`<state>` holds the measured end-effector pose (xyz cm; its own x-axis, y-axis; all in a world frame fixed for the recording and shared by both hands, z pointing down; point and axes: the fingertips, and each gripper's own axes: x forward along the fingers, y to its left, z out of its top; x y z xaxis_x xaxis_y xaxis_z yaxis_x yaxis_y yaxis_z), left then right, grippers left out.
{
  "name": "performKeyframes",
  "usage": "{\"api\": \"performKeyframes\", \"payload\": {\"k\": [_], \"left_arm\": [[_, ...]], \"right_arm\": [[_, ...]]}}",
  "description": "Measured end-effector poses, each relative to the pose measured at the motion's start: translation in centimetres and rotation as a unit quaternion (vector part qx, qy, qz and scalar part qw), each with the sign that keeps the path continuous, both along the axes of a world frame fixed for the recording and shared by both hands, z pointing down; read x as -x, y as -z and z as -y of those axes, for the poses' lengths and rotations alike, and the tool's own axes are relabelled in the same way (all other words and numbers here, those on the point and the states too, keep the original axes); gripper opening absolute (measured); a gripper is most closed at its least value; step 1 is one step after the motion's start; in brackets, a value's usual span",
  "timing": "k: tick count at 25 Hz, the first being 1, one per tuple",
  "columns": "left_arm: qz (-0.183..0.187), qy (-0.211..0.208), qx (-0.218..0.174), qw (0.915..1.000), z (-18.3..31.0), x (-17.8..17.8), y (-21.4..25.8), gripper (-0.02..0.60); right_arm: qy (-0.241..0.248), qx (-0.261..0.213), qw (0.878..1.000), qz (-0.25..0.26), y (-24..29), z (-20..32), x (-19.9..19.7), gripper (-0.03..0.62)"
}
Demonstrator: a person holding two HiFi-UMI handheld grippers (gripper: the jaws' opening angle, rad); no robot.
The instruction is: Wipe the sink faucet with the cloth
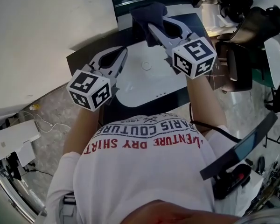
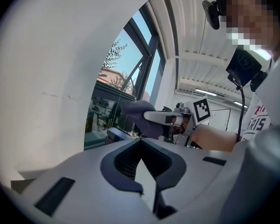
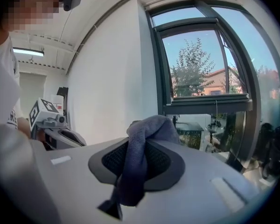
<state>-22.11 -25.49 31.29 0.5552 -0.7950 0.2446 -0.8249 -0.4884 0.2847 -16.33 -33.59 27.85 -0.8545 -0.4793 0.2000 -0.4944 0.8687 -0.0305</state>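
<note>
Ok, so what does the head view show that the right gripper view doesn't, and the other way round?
Only the head view: the white sink and the person's printed shirt. Only the right gripper view: a tree and blue sky through the window. Both: the dark blue cloth clamped in the right gripper tongs, and the left gripper, its tongs together and empty.

I am wearing a white T-shirt (image 1: pixel 144 169) with red and dark lettering; my pale grey fingers (image 1: pixel 161 36) are ending in black-and-white marker cubes (image 1: pixel 89 90).
</note>
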Motion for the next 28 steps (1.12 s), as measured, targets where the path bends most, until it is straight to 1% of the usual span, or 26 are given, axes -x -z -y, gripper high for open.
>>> {"api": "performKeyframes", "payload": {"k": [4,7,10,17,28], "left_arm": [[-0.004,0.004,0.025,0.9997,0.8,1.1,-2.3,0.002],[-0.010,0.009,0.038,0.9992,1.4,1.8,-3.3,0.000],[-0.014,0.009,0.048,0.9987,2.1,2.1,-4.1,0.000],[-0.019,0.005,0.059,0.9981,2.7,1.8,-5.3,0.001],[-0.021,0.015,0.065,0.9976,2.4,2.6,-6.0,0.002]], "right_arm": [[-0.011,0.022,0.999,-0.040,-4.0,2.7,1.2,0.072],[-0.013,0.044,0.997,-0.064,-6.6,3.6,1.6,0.072],[-0.016,0.056,0.995,-0.085,-8.2,4.4,1.7,0.072],[-0.007,0.058,0.992,-0.109,-8.9,5.4,1.9,0.072],[0.007,0.065,0.990,-0.127,-9.0,8.0,4.3,0.072]]}}
